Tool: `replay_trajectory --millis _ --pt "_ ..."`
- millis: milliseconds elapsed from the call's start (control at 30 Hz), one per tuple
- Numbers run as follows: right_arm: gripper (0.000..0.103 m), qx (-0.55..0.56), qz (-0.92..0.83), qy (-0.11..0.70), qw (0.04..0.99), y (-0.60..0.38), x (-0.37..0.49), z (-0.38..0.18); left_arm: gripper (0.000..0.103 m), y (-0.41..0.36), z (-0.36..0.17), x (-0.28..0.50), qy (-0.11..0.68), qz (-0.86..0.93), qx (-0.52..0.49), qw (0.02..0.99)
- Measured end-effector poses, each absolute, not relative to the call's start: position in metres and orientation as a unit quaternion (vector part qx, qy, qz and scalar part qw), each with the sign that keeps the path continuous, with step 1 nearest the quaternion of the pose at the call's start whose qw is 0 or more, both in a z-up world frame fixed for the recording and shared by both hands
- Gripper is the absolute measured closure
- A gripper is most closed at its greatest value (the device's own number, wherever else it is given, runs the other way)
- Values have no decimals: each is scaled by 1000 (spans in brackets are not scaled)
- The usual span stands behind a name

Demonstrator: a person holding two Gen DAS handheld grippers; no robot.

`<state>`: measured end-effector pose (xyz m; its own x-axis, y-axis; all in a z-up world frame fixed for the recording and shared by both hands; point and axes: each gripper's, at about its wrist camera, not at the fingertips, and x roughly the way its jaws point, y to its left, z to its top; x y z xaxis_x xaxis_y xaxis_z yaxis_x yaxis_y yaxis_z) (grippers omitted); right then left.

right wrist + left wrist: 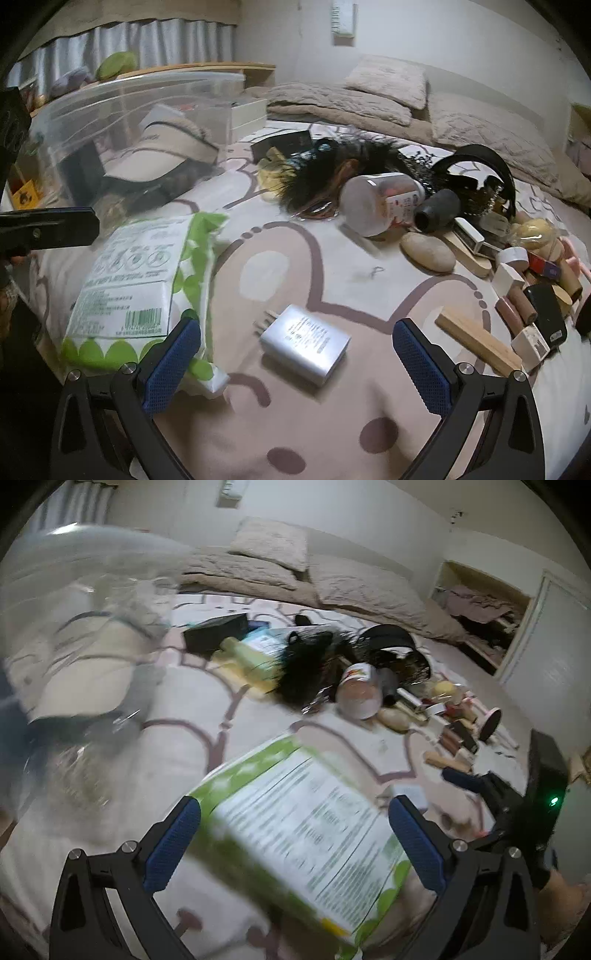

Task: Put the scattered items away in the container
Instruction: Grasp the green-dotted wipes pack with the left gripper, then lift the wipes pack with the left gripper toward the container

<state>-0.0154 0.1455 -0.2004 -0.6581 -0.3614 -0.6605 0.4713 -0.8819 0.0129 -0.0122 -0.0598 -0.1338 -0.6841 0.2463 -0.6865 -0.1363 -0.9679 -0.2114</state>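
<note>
L tool (295,834) gripped the green-white tissue pack (295,834) just beside the clear container (122,122) on the bed, R tool (295,354) wide open, empty, over the white charger (304,343).

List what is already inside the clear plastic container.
Through the wall of the clear plastic container, a beige cap with a dark brim lies inside, with a dark boxy item beside it. The cap and wall glare hide whatever lies deeper.
</note>
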Motion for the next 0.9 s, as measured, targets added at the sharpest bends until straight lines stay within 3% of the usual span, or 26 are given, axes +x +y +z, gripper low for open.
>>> replay_trajectory --millis 300,667,900 --pt "0 386 -865 87 310 124 8 -206 1 -68 -154 -7 -60 911 -401 74" --pt "0 405 -837 -69 362 155 -14 -174 0 -70 -165 -5 -37 908 -411 70" --pt "0 422 -843 33 331 149 2 -188 0 -76 -168 -6 -53 903 -420 70"
